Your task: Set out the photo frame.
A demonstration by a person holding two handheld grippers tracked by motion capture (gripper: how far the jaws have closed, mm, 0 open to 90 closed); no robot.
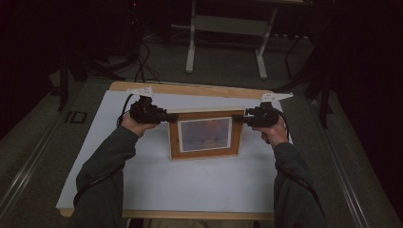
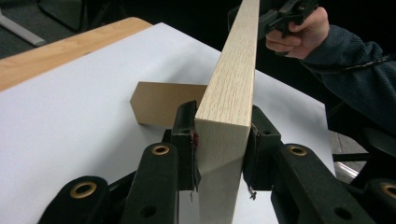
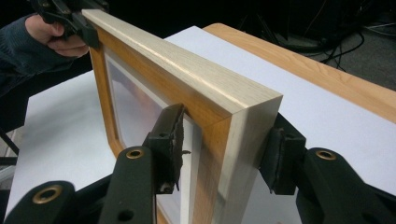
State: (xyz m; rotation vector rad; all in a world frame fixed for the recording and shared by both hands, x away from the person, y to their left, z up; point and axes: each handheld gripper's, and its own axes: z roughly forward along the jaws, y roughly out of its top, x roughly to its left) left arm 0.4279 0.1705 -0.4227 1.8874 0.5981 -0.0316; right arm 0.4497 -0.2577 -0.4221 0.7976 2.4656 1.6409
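A wooden picture frame [image 1: 204,134] with a soft-coloured picture stands upright on the white table top [image 1: 199,185]. My left gripper [image 1: 172,117] is shut on its top left corner. In the left gripper view the two pads [image 2: 187,140] press on both faces of the pale wood edge [image 2: 233,79], and the brown back stand [image 2: 163,102] rests on the table. My right gripper [image 1: 239,118] holds the top right corner. In the right gripper view its jaws [image 3: 224,144] sit against the front and the back of the frame [image 3: 187,70].
A wooden strip [image 1: 190,89] runs along the far edge of the table. Beyond it, on the dark floor, stand the white legs of another desk [image 1: 191,42] and some cables [image 1: 142,66]. Bare white surface lies in front of the frame.
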